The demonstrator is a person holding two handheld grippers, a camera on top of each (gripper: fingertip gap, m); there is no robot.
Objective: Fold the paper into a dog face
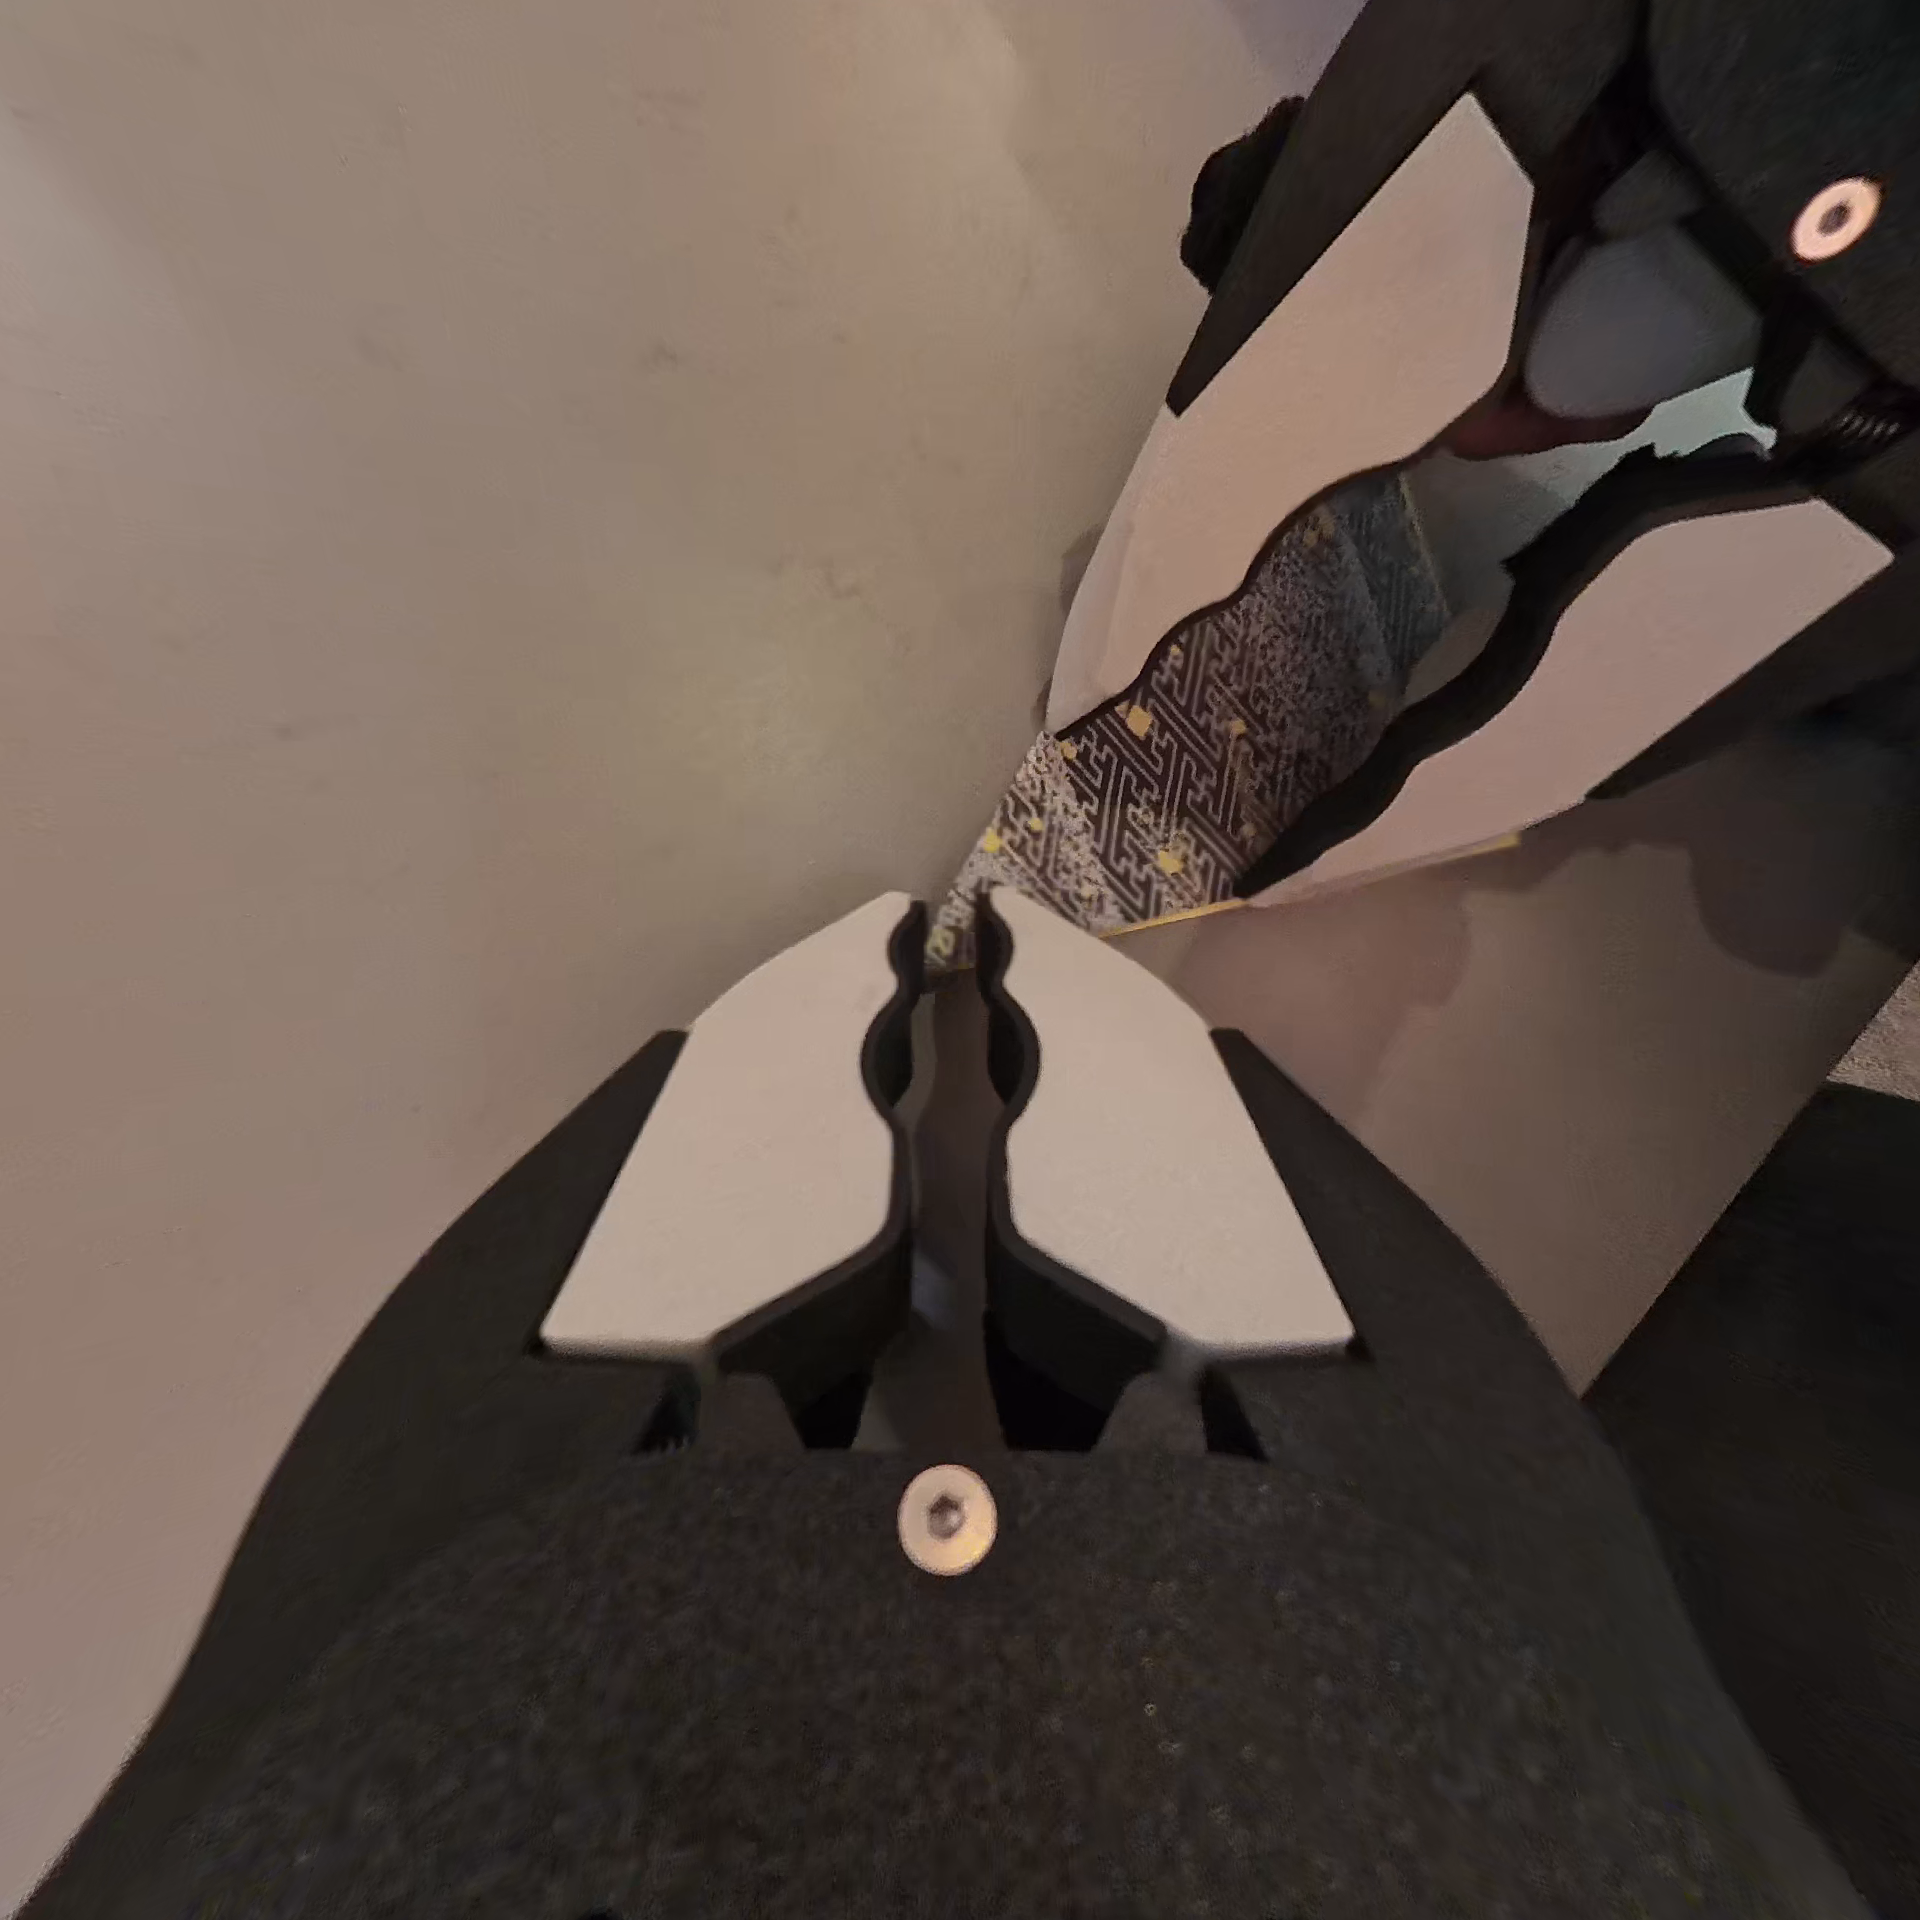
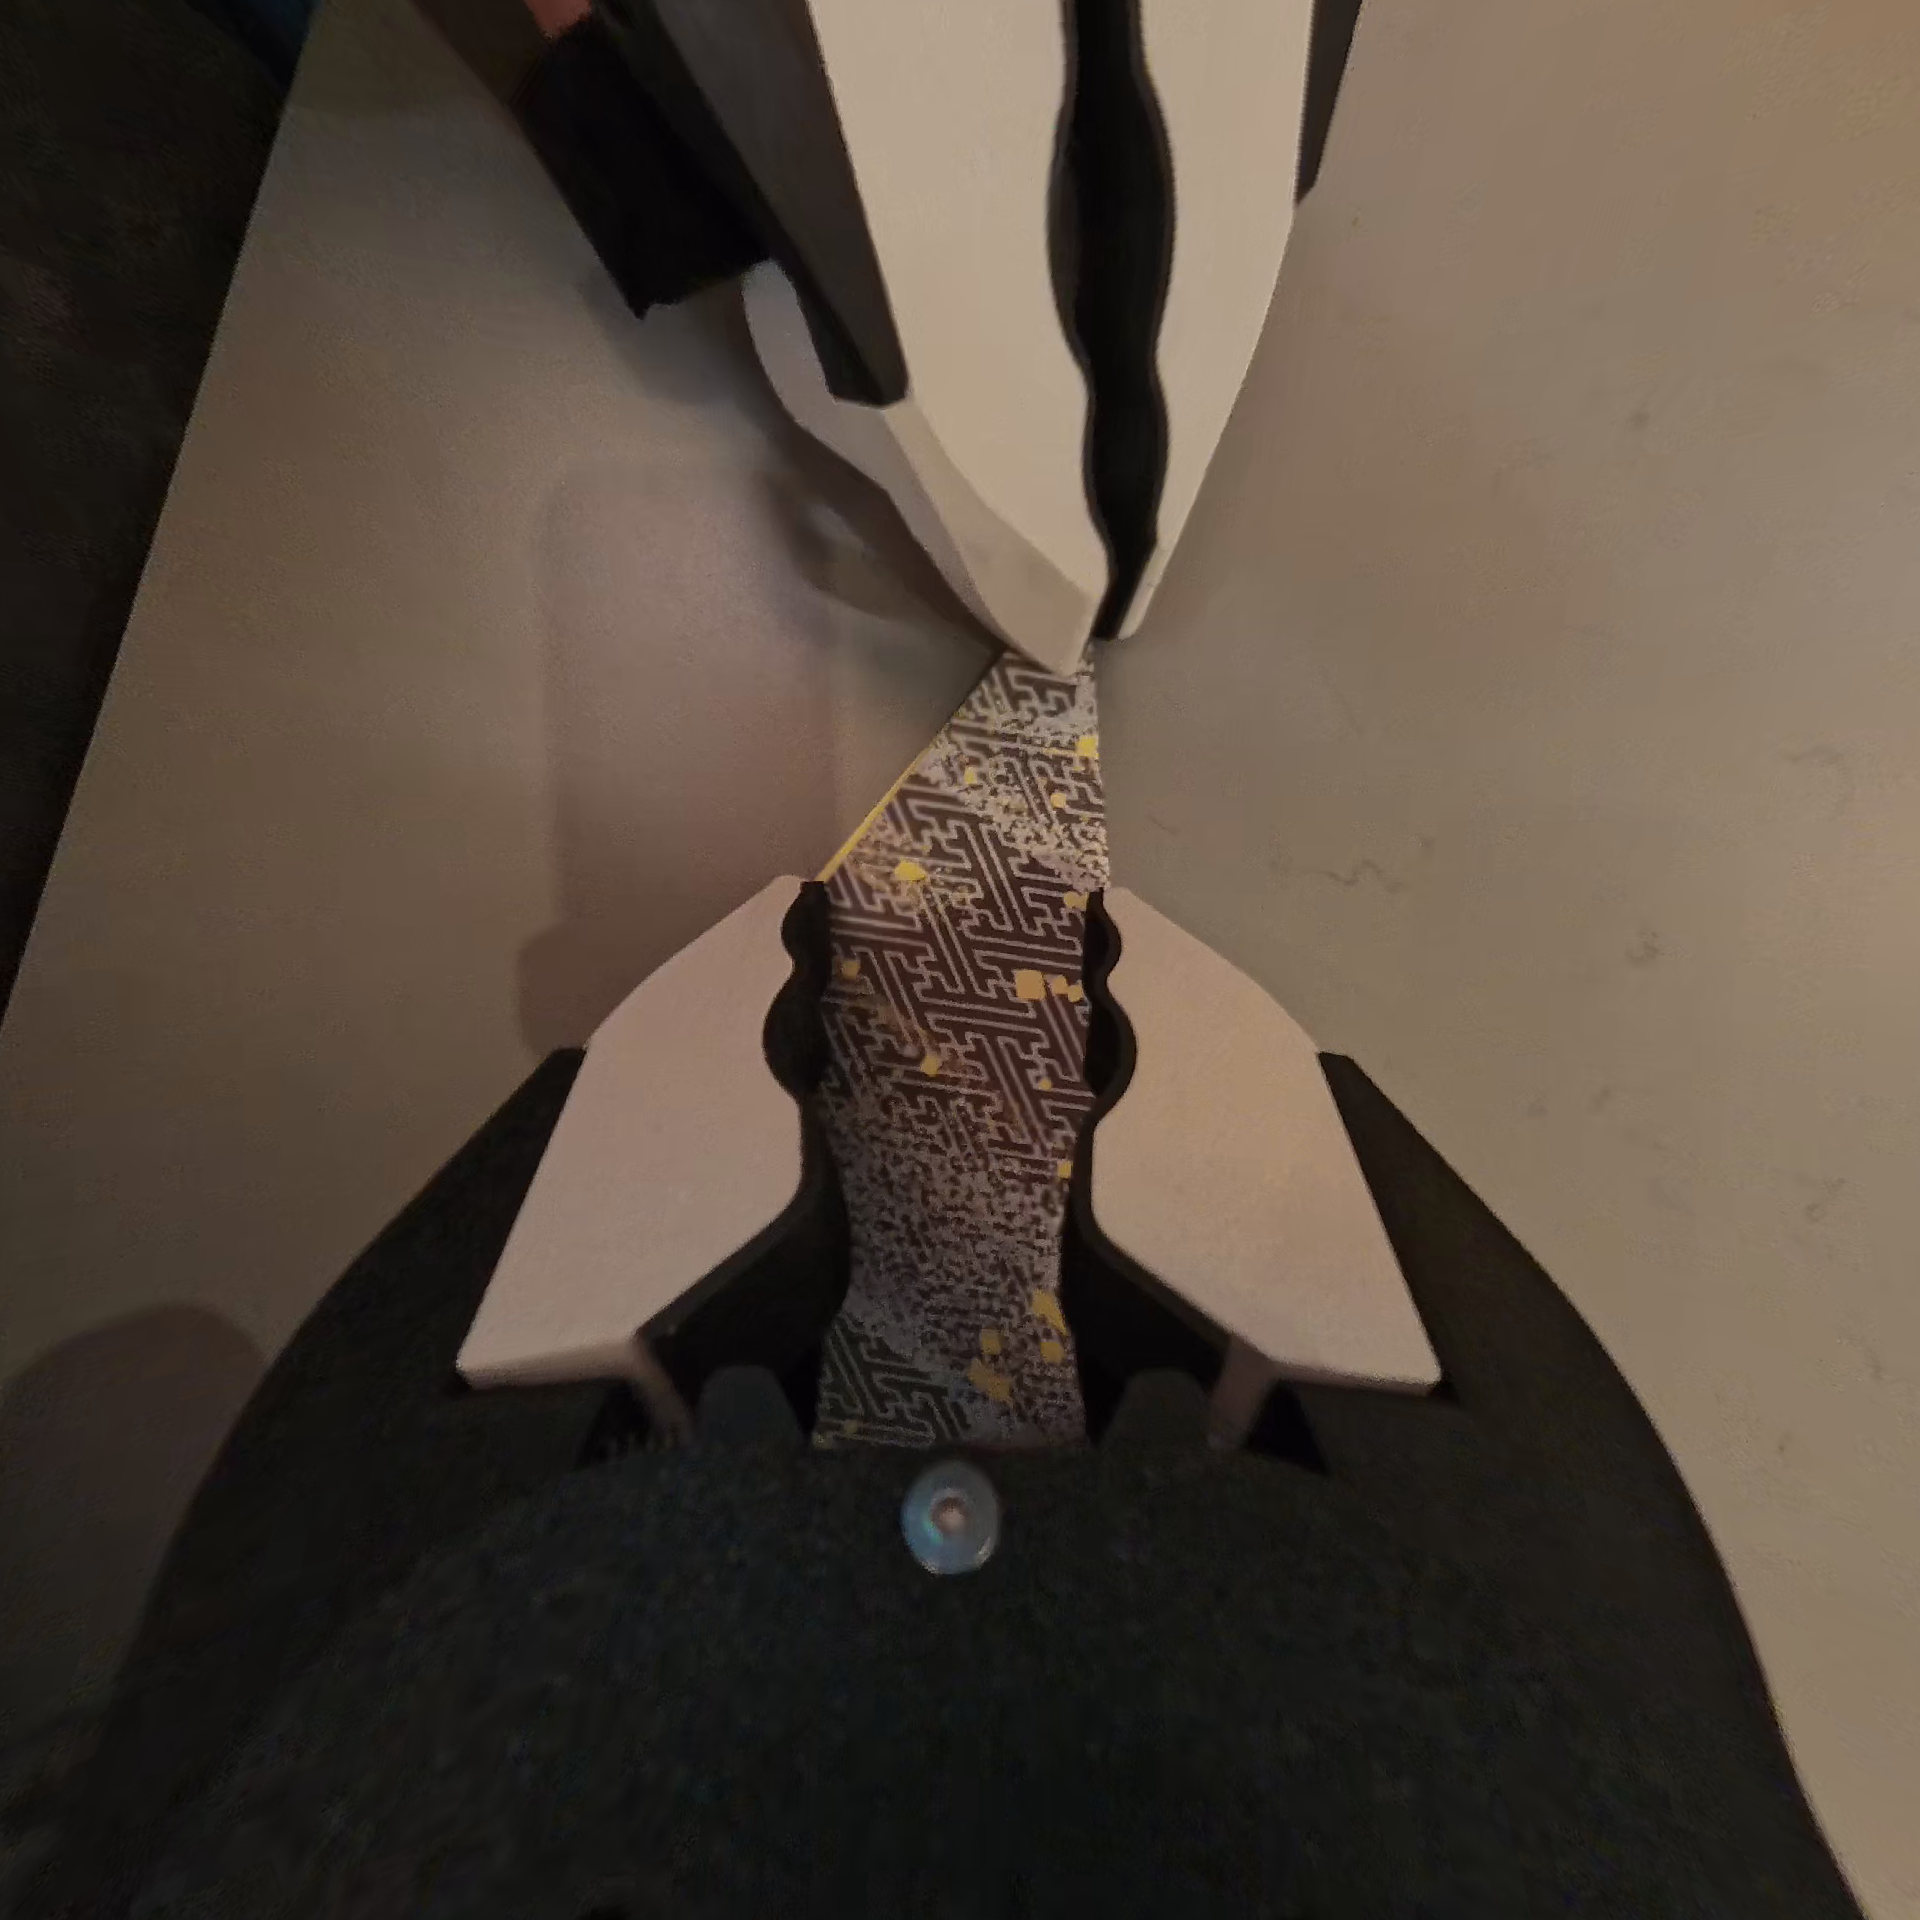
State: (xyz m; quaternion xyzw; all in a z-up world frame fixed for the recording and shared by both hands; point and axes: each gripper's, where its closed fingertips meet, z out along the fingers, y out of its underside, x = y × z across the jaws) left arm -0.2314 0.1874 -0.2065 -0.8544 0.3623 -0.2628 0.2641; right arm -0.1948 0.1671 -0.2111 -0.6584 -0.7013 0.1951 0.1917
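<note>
The paper [image 1: 1195,727] is black with a white maze pattern, gold flecks and a yellow edge. It lies as a narrow pointed shape on the beige table [image 1: 520,520]. My left gripper [image 1: 951,920] is shut on the paper's pointed corner. My right gripper [image 1: 1148,802] is open, one finger on each side of the paper. In the right wrist view the paper [image 2: 966,1039] runs between the right gripper's [image 2: 951,894] fingers up to the left gripper [image 2: 1101,634], which pinches its tip. The two grippers face each other, close together.
The beige table [image 2: 1558,727] stretches to the right in the right wrist view. Its edge runs along the left, with dark floor [image 2: 104,312] beyond. In the left wrist view a dark area [image 1: 1818,1351] lies past the table edge at lower right. One gripper's finger ends stand about 5 cm off the other's.
</note>
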